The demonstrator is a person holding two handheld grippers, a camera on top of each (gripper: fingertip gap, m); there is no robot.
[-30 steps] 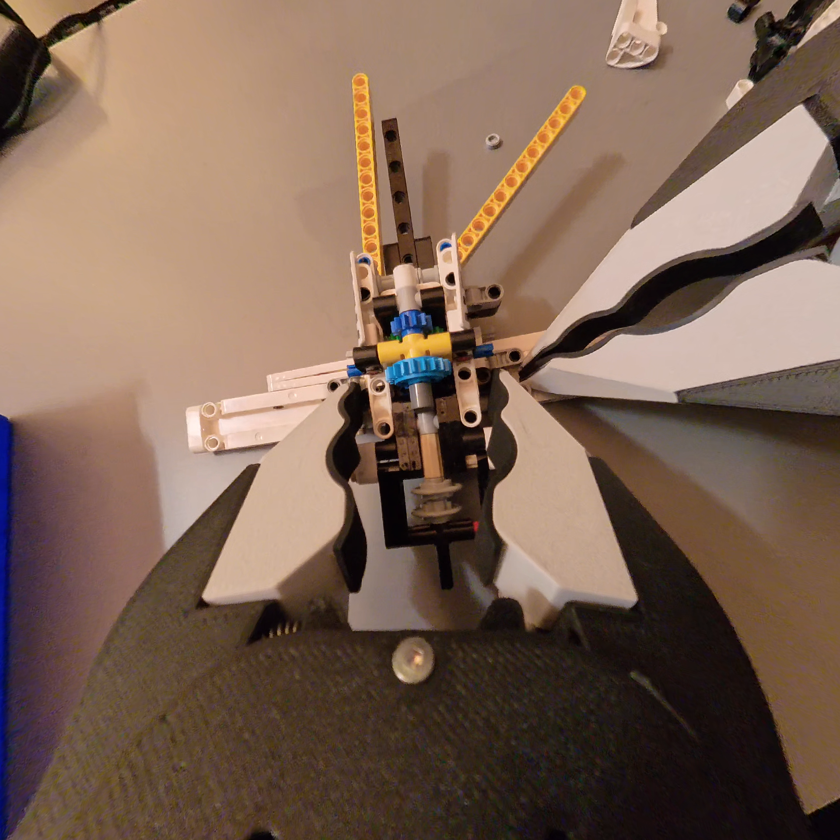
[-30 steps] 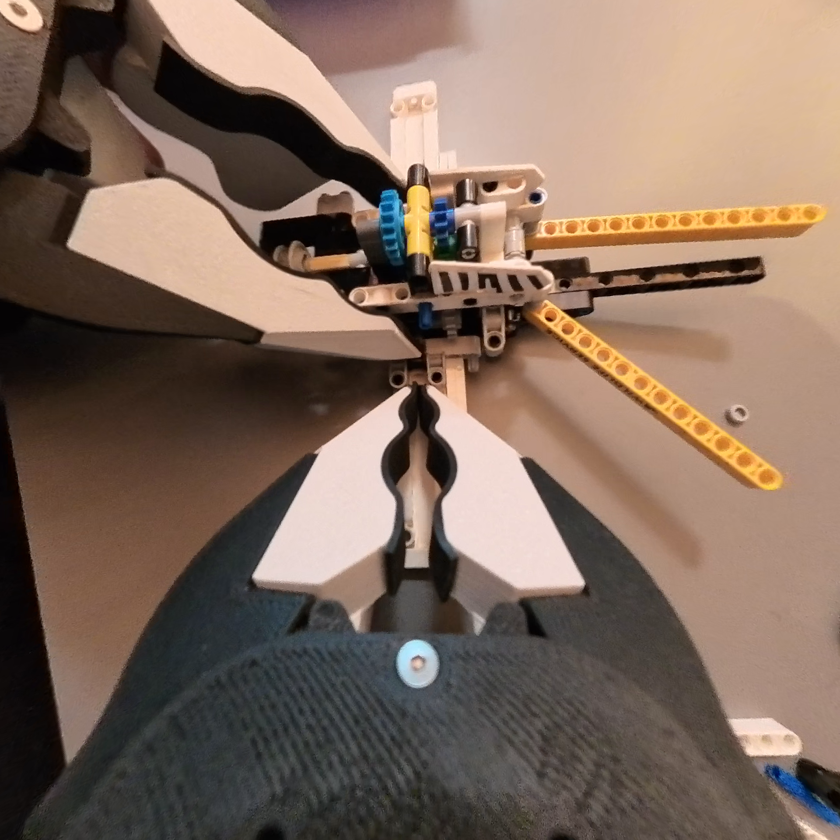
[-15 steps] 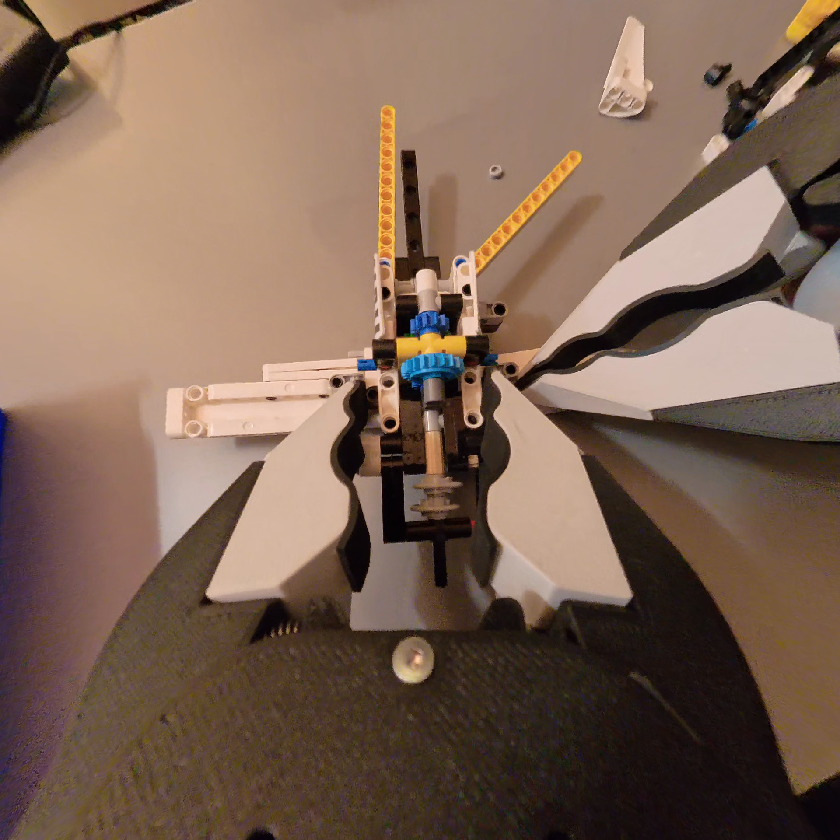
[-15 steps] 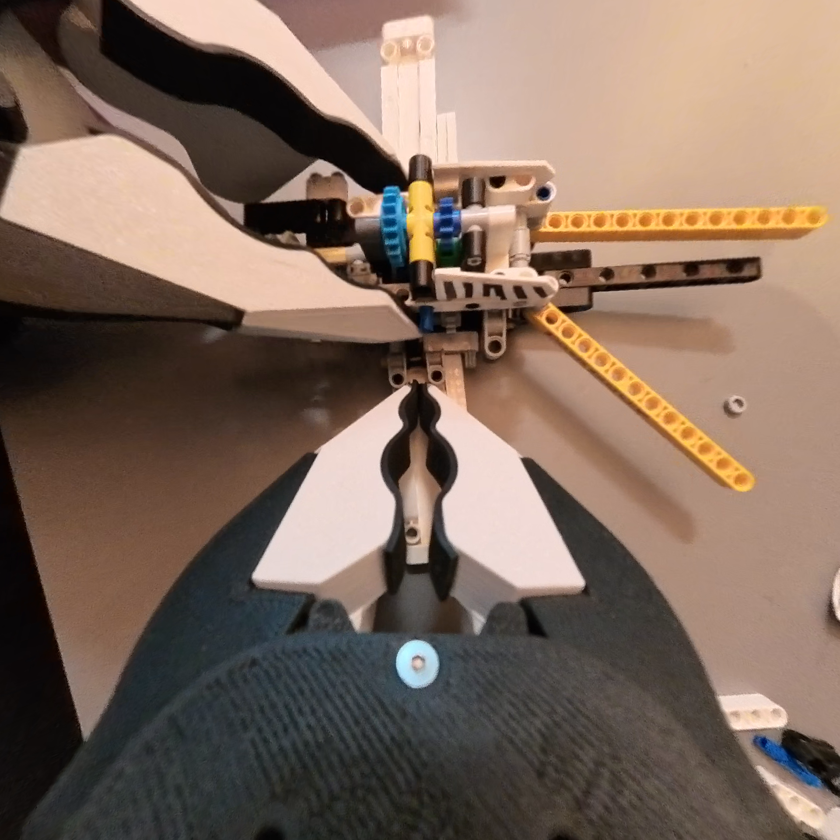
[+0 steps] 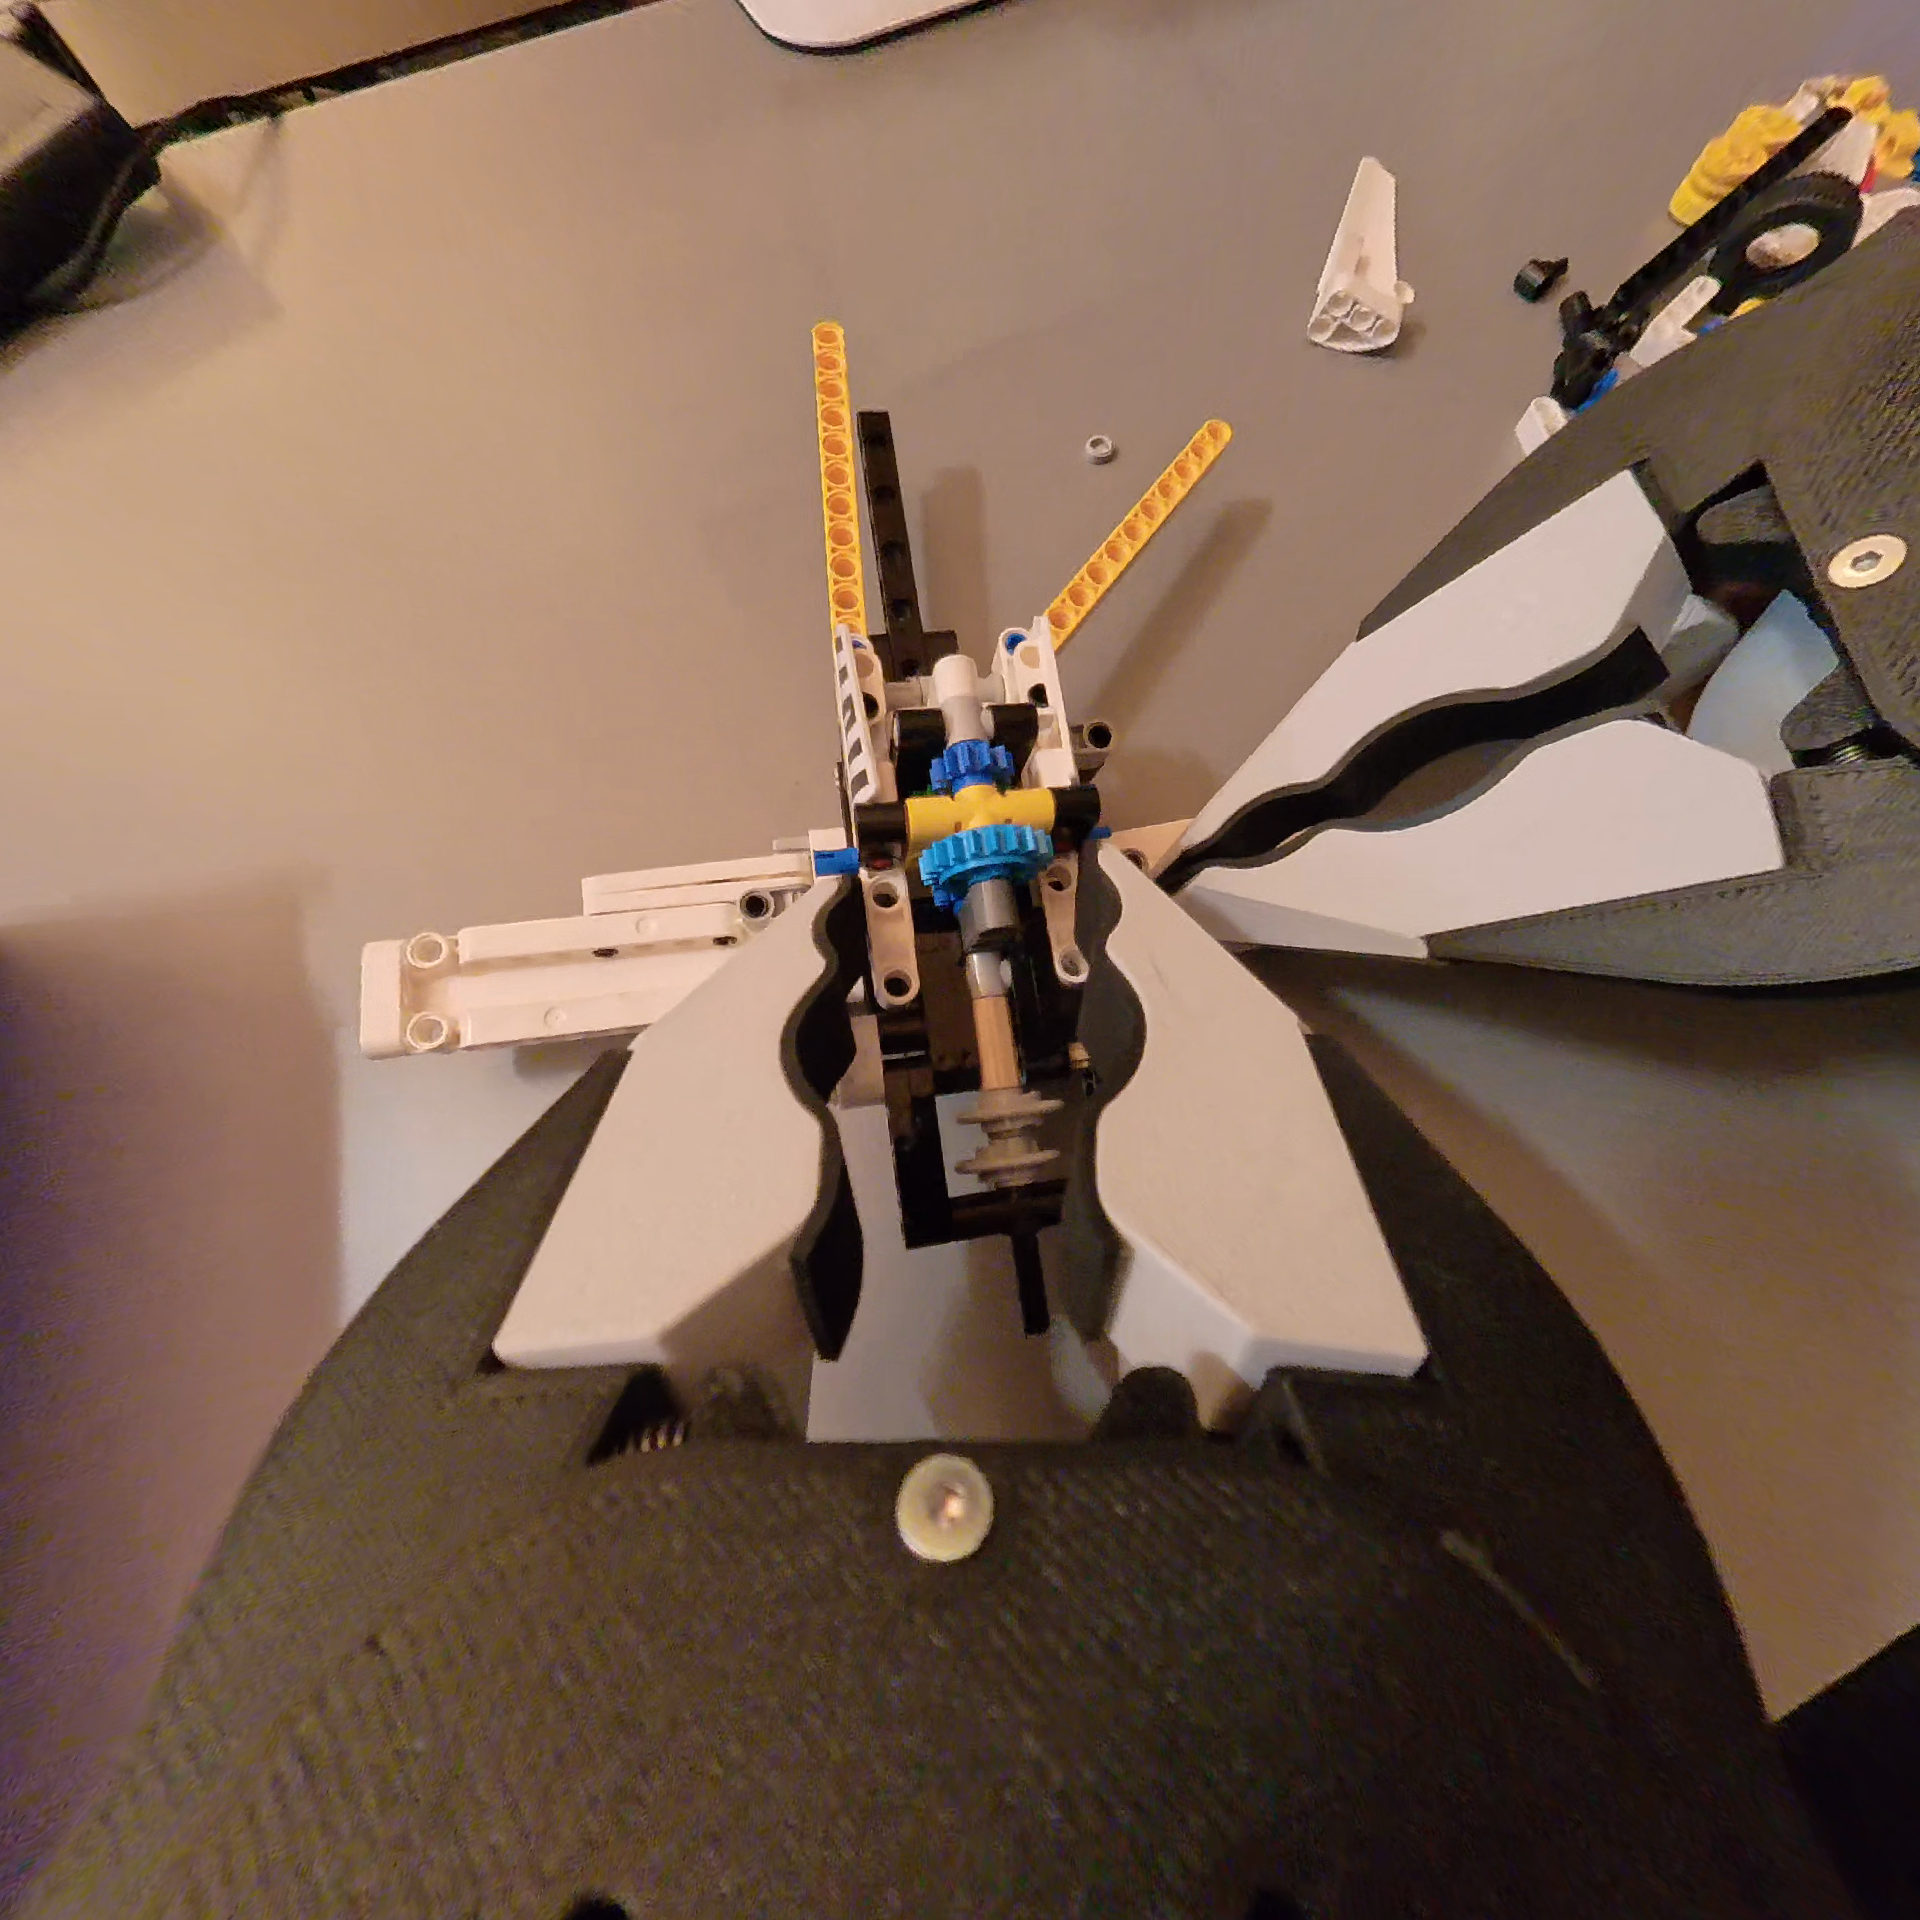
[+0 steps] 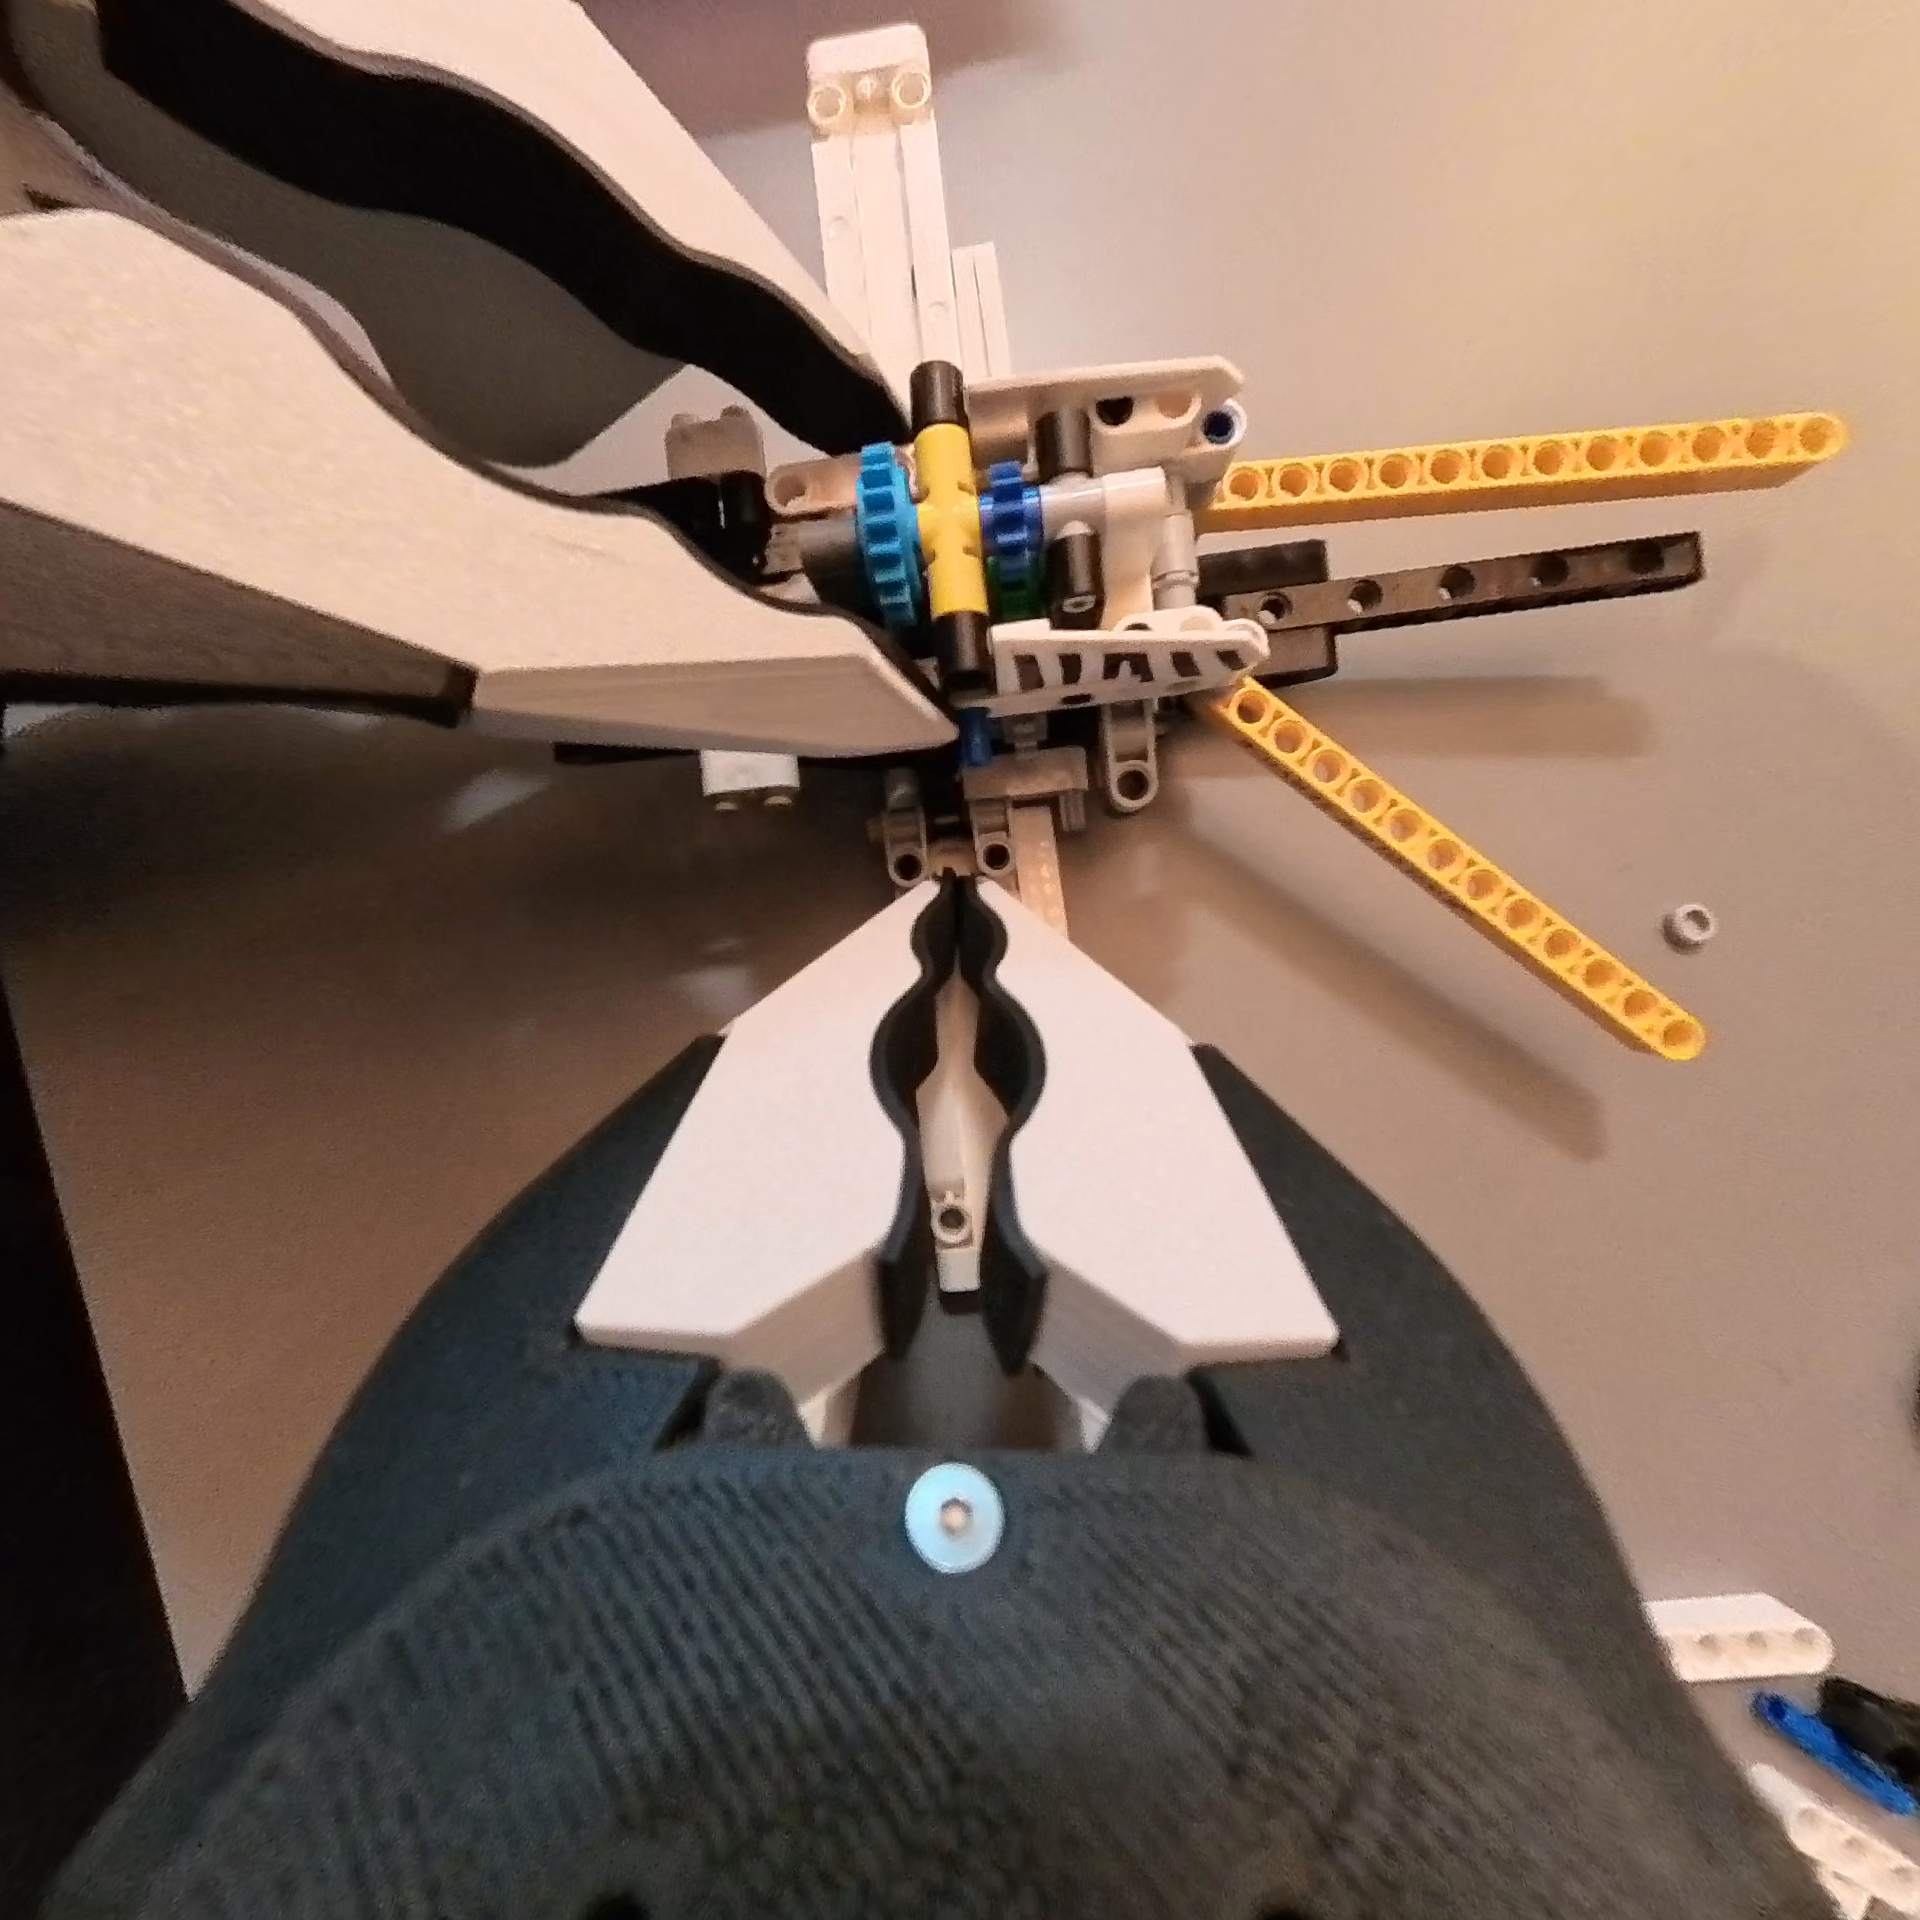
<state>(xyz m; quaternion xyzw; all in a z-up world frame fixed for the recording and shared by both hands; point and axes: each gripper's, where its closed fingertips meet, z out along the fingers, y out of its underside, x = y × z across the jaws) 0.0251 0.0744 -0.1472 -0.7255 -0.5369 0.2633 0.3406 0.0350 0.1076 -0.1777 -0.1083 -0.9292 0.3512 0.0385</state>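
Observation:
A toy-brick model with blue gears, a yellow cross piece, a black frame, two long yellow beams and a white wing panel sits between my grippers. My left gripper straddles the model's body, and its pads press on both sides at the black pin ends. The right wrist view shows the model and the left gripper clamping it from the left. My right gripper is shut on a thin white panel sticking out of the model's side. It also shows in the left wrist view.
On the grey table lie a small grey ring, a loose white panel and a pile of parts with a black wheel at the far right. A white beam and a blue part lie near my right gripper.
My left gripper's fingers have closed in from both sides onto the model's body. Both views have drawn back from the table. My right gripper has stayed shut on the white panel.

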